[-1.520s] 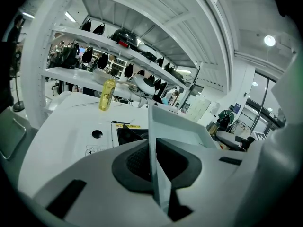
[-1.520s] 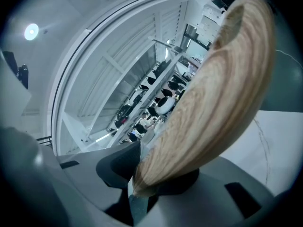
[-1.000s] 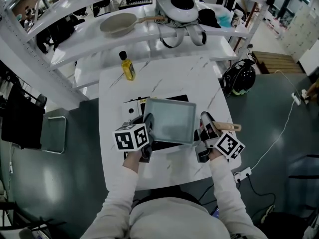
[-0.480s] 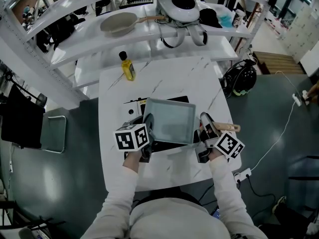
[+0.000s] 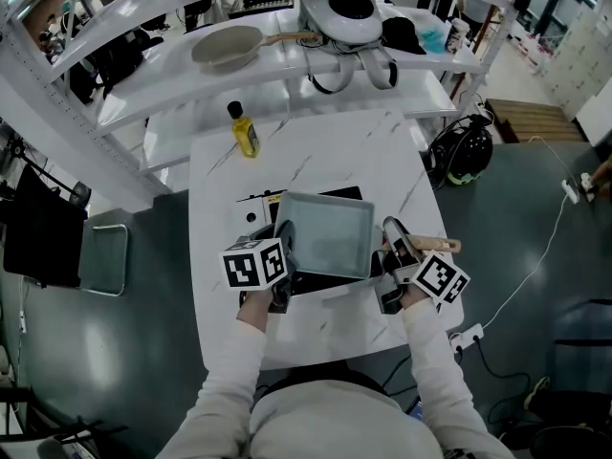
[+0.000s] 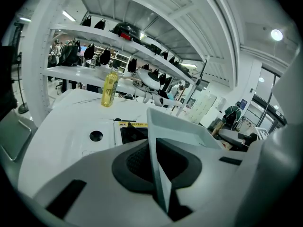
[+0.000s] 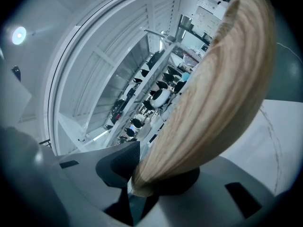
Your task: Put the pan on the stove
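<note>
Tabletop (image 5: 316,151): left tool (image 6: 158,171) clamps pan (image 5: 330,232) rim, right tool (image 7: 142,183) handle (image 7: 222,93).

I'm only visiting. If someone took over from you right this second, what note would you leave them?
Left gripper: shut on the left rim of the pan.
Right gripper: shut on the handle.
Pan: roughly level, over the stove on the table. I can't tell whether it rests on the stove yet.
Done: pan gripped by both grippers and brought over the stove.
Left: make sure it sits squarely on the stove, open both grippers and draw back.
</note>
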The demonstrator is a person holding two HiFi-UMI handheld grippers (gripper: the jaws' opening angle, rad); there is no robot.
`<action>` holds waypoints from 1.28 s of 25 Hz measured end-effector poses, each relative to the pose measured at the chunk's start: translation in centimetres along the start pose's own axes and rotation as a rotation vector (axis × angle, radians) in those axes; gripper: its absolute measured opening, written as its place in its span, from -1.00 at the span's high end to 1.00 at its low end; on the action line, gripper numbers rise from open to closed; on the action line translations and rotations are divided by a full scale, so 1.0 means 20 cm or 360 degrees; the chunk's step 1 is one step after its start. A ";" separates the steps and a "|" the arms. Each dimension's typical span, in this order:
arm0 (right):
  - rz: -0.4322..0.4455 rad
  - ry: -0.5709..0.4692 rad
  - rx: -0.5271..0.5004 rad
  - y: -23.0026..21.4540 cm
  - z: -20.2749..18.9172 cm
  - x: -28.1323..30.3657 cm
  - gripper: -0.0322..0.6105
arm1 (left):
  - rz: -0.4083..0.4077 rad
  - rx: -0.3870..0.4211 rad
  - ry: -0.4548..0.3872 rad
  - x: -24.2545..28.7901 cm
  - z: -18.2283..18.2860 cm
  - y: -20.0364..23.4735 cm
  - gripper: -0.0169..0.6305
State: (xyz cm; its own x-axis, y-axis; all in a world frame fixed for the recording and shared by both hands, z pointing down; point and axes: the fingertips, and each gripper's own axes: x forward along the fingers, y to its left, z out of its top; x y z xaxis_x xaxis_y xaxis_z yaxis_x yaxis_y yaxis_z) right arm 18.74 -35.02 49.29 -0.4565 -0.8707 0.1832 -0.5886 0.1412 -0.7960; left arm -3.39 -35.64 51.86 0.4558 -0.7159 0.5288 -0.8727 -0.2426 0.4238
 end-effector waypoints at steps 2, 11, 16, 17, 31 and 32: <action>0.0026 -0.0002 0.0031 0.01 -0.01 0.01 0.47 | 0.0005 0.0001 0.0009 0.00 0.00 0.00 0.83; 0.0056 0.0003 0.0053 0.01 -0.01 0.01 0.47 | 0.0012 0.0026 0.0031 0.01 0.00 0.00 0.83; 0.0081 0.0001 0.0043 0.02 0.00 0.01 0.47 | 0.0001 0.0044 0.0036 0.01 0.00 0.00 0.83; 0.0080 -0.0002 0.0037 0.03 0.00 0.01 0.47 | -0.0011 0.0046 0.0036 0.01 0.00 -0.01 0.83; 0.0002 0.0014 -0.0086 -0.01 -0.03 -0.06 0.29 | -0.0029 -0.0005 -0.0051 -0.07 0.01 0.02 0.78; -0.0005 0.0013 -0.0096 -0.01 -0.03 -0.06 0.28 | -0.0034 -0.0008 -0.0062 -0.08 0.02 0.01 0.77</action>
State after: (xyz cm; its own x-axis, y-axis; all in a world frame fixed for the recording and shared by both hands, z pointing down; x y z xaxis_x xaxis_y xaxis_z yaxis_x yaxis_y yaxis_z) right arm 18.95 -33.67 49.54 -0.4596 -0.8674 0.1907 -0.6292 0.1664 -0.7592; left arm -4.40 -34.85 50.86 0.4673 -0.7355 0.4906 -0.8618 -0.2552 0.4384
